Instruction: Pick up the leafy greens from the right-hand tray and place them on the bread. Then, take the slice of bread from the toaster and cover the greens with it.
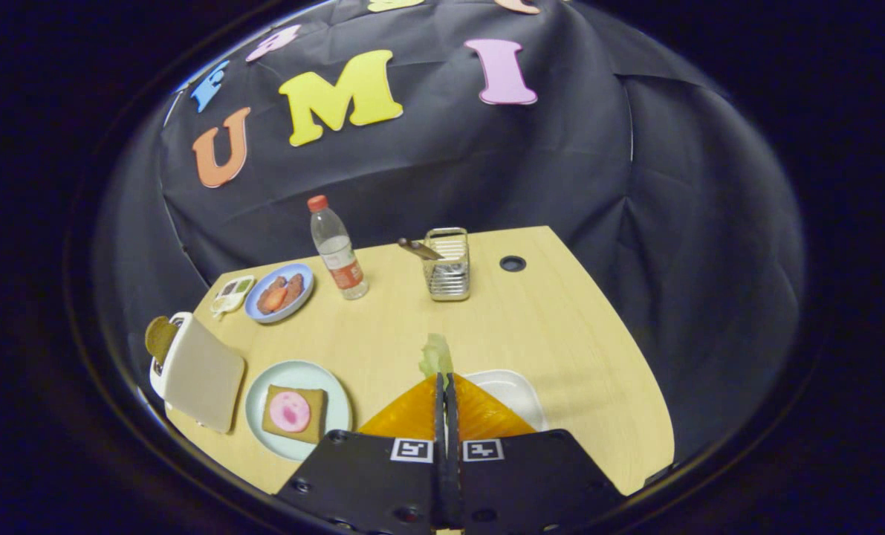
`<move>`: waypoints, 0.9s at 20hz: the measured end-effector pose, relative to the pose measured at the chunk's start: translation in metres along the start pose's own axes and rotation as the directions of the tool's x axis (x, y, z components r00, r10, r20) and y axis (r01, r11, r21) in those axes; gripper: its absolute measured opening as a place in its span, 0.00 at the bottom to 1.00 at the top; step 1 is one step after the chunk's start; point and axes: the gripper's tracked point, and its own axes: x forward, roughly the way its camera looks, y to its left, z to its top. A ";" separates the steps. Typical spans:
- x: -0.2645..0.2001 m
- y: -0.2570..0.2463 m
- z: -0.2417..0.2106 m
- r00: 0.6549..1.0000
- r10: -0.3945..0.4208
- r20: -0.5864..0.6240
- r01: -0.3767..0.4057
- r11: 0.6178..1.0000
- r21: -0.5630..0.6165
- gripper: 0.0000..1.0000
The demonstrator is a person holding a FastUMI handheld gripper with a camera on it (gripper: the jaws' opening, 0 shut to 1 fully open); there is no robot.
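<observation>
Gripper view: the wooden table (561, 327) has plenty of bare top ahead of the fingers, running back to a wire rack (448, 266) and a water bottle (336, 249) near the far edge, with a round hole (513, 263) in the top beside the rack. To the right the table edge curves away with nothing on it.

The gripper (442, 379) has its fingers pressed together, pinching the leafy greens (435, 355), which stick up just past the tips. Below and just right of the fingers lies the white tray (513, 394).

To the left of the fingers, a pale plate (264, 401) holds a slice of bread (293, 412) with a pink round of meat on top. Further left stands the toaster (197, 371), with another bread slice (160, 338) poking out of its slot. Beyond it, a blue plate (279, 293) carries reddish-brown food, and a small dish (232, 293) sits just beside it. The rack holds a knife handle (420, 249) leaning out to the left.
</observation>
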 end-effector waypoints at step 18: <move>-0.016 0.267 -0.064 0.968 0.219 -0.123 -0.232 0.968 -0.098 0.00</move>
